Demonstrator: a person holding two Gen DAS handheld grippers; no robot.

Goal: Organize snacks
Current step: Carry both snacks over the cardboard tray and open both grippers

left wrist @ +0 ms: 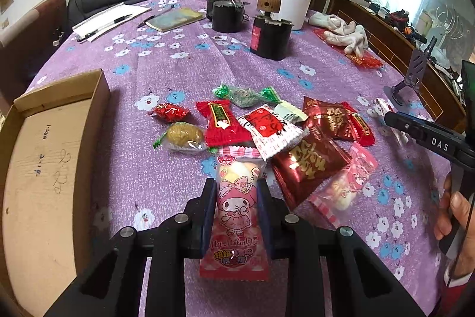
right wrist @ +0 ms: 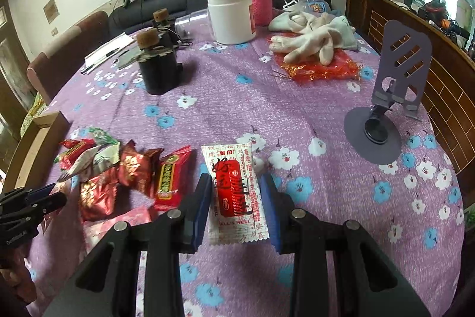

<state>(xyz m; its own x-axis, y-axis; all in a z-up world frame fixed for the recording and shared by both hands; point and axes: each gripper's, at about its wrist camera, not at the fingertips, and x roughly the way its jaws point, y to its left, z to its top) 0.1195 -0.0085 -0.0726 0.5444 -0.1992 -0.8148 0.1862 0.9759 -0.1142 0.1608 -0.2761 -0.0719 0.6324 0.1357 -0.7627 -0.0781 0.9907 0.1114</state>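
We note the left gripper point(left wrist: 236, 210) clamped on the pink marshmallow packet point(left wrist: 236, 216), at the near edge of the snack pile point(left wrist: 267, 132), with the cardboard box point(left wrist: 44, 156) just to its left. The right gripper point(right wrist: 237, 210) pinches the white-and-red sachet point(right wrist: 234, 192) by its side edges. Both look light, soft and crinkly with slick film, so we judge a mid-body hold safest.

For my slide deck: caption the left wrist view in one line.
Left gripper clamps a pink My Melody packet beside the cardboard box.
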